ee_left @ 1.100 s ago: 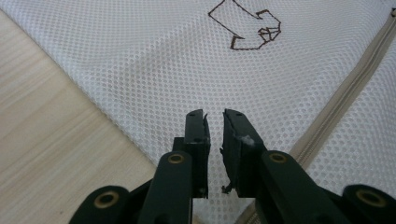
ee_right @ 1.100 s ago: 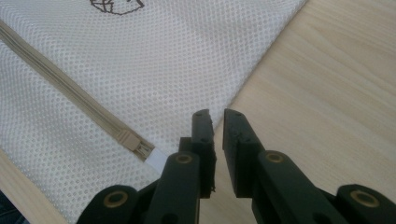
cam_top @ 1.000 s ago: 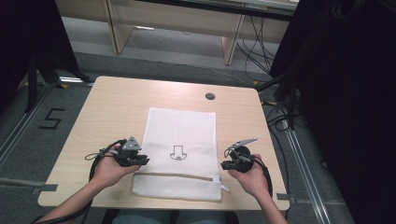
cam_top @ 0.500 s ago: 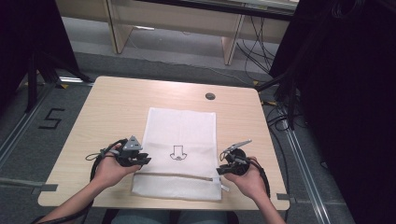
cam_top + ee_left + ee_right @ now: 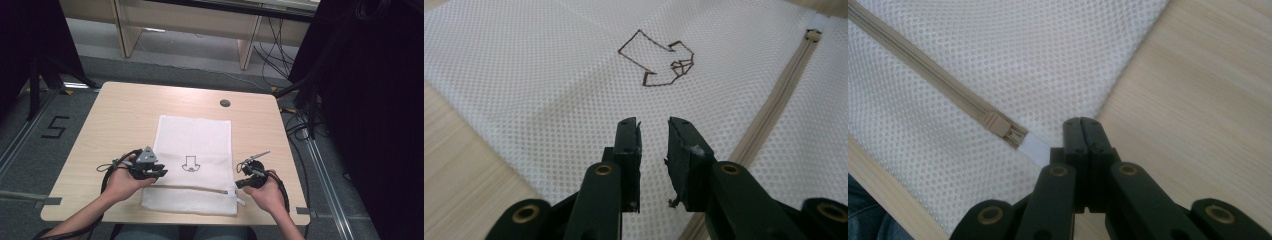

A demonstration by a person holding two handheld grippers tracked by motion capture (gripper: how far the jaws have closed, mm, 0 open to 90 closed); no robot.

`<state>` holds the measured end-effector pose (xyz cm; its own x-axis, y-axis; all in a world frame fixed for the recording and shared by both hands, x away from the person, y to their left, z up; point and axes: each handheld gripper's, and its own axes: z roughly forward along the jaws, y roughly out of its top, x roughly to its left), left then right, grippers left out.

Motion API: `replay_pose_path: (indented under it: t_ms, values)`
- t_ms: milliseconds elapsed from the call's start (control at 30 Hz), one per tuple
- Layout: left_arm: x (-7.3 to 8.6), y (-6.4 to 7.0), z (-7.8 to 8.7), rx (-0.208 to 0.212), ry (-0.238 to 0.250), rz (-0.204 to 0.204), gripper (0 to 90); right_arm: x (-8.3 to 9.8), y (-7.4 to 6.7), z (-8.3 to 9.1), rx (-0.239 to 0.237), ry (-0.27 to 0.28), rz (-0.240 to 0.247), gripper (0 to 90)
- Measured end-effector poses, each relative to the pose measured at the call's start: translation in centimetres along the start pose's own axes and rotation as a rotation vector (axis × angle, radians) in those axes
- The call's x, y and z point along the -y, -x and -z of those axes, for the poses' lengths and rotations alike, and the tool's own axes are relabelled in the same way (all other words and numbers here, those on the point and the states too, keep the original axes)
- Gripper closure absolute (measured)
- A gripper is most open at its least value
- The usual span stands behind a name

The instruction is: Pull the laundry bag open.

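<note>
A white mesh bag [image 5: 195, 145] lies flat on the wooden table [image 5: 120, 115], with a drawn arrow [image 5: 189, 163] and a beige zipper [image 5: 190, 187] near its front edge. My left gripper [image 5: 159, 172] hovers over the bag's left part. In the left gripper view its jaws [image 5: 654, 125] stand a little apart over the mesh [image 5: 524, 75] with nothing between them; they have just been opening. My right gripper [image 5: 239, 181] is at the bag's right front corner. Its jaws [image 5: 1080, 122] have just been closing and are now shut. The zipper slider [image 5: 998, 122] and its white pull tab [image 5: 1034, 146] reach the left jaw's side.
A round cable hole [image 5: 225, 103] sits in the table near its far edge. Bare wood [image 5: 1198, 100] lies right of the bag. Cables trail on the floor [image 5: 300, 125] to the right, and desk legs [image 5: 247, 47] stand beyond the table.
The right hand has shifted slightly toward the front, down by the zipper's end. The left hand and the bag look unchanged.
</note>
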<state>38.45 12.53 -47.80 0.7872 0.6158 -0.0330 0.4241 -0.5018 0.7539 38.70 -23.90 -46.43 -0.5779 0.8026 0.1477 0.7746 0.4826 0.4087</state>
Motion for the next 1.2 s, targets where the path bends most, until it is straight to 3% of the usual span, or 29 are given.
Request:
replay_pose_path:
  t_ms: [67, 100, 233, 267, 300, 433, 467, 567, 867, 900, 1000, 1133, 1200]
  values:
    - [-0.4, 0.4, -0.2, 0.014, 0.001, -0.009, 75.2, -0.2, -0.4, -0.5, -0.006, -0.033, -0.009, 90.0]
    - [-0.5, 0.5, -0.3, 0.022, 0.001, -0.015, 75.3, -0.3, -0.3, -0.9, -0.02, -0.023, 0.03, 90.0]
    - [-1.0, 1.0, -0.5, 0.039, 0.001, -0.035, 75.9, -0.4, -1.1, -1.4, -0.045, -0.071, 0.034, 90.0]
    - [-1.0, 1.2, -0.6, 0.038, -0.003, -0.03, 76.0, -0.4, -1.1, -1.6, -0.047, -0.072, 0.061, 90.0]
    - [-1.1, 1.1, -0.6, 0.047, -0.005, -0.055, 76.1, -0.4, -1.4, -1.7, -0.056, -0.089, 0.056, 90.0]
    - [-1.1, 1.3, -0.6, 0.047, -0.006, -0.041, 76.1, -0.4, -1.7, -2.1, -0.045, -0.105, 0.071, 90.0]
    - [-1.2, 1.3, -0.6, 0.051, -0.004, -0.053, 76.2, -0.4, -1.8, -2.0, -0.038, -0.119, 0.053, 90.0]
    - [-1.2, 1.8, -0.8, 0.079, 0.003, -0.035, 76.2, -0.4, -1.8, -2.0, -0.042, -0.123, 0.046, 90.0]
    - [-2.4, 3.5, -1.9, 0.121, -0.007, -0.099, 75.7, -0.5, -1.6, -2.2, -0.049, -0.119, 0.053, 90.0]
    - [-2.5, 3.7, -2.0, 0.13, -0.01, -0.103, 75.6, -0.4, -2.0, -2.0, -0.056, -0.142, 0.008, 90.0]
    - [-2.9, 4.4, -2.6, 0.148, -0.014, -0.113, 75.6, -0.4, -1.5, -2.1, -0.057, -0.121, 0.043, 90.0]
    - [-3.6, 5.3, -3.6, 0.164, -0.015, -0.141, 73.7, -0.4, -1.5, -2.1, -0.056, -0.114, 0.035, 90.0]
    - [-3.9, 5.7, -4.0, 0.171, -0.004, -0.135, 73.2, -0.4, -1.6, -2.1, -0.053, -0.12, 0.023, 90.0]
